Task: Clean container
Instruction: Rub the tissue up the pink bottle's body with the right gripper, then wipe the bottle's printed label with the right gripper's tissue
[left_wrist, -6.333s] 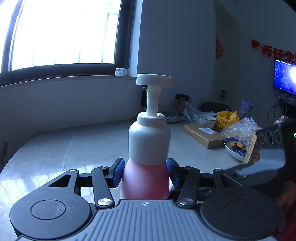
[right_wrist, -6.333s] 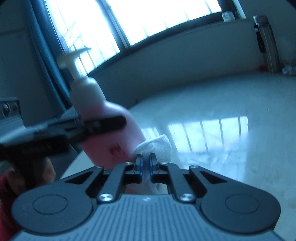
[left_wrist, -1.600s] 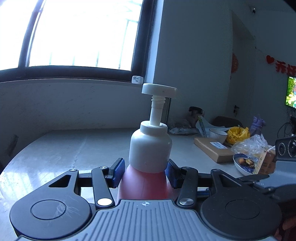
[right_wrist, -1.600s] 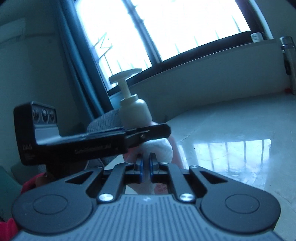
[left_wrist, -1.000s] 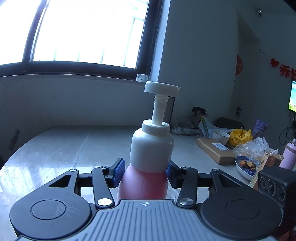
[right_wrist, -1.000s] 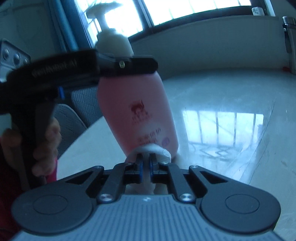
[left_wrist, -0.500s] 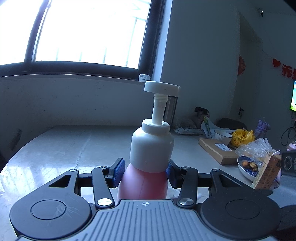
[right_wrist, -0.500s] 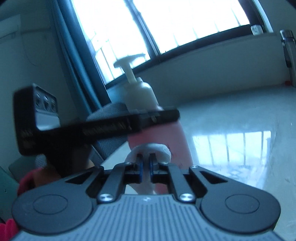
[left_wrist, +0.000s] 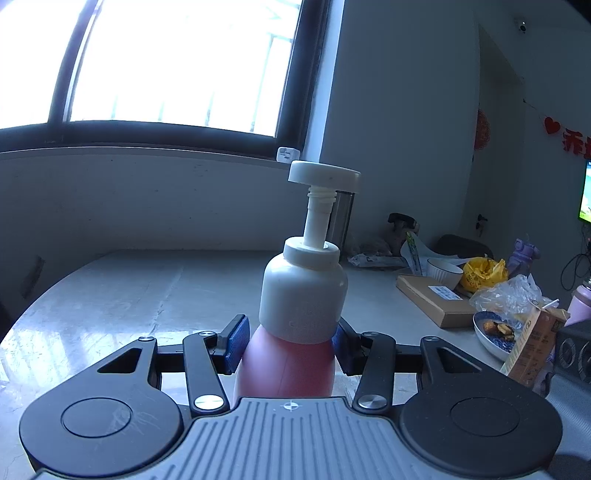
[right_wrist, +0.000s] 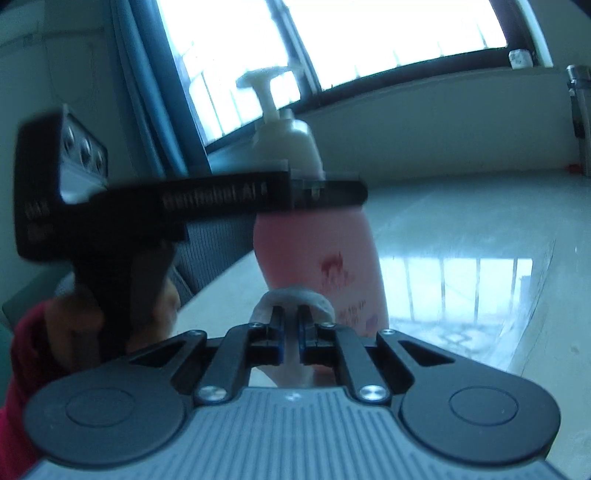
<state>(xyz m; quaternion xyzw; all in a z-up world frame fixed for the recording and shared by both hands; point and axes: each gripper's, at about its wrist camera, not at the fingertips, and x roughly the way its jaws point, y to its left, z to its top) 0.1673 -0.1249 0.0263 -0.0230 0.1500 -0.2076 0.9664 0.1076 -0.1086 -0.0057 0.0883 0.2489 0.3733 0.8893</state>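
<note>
Above the pale glossy tabletop I hold 1 pink plastic pump bottle with a white cap upright in my left gripper, its jaws clamped on the bottle's shoulder. My right gripper is pinched tight on 1 white crumpled wipe, which touches the bottle's lower front. I judge wiping underway; cap, pump and far side look unfinished.

Pale glossy worktop ahead of me, window behind it. Far right on worktop: flat cardboard box, white bowl, yellow bag, blue dish with food, crumpled clear plastic. Steel flask at wall.
</note>
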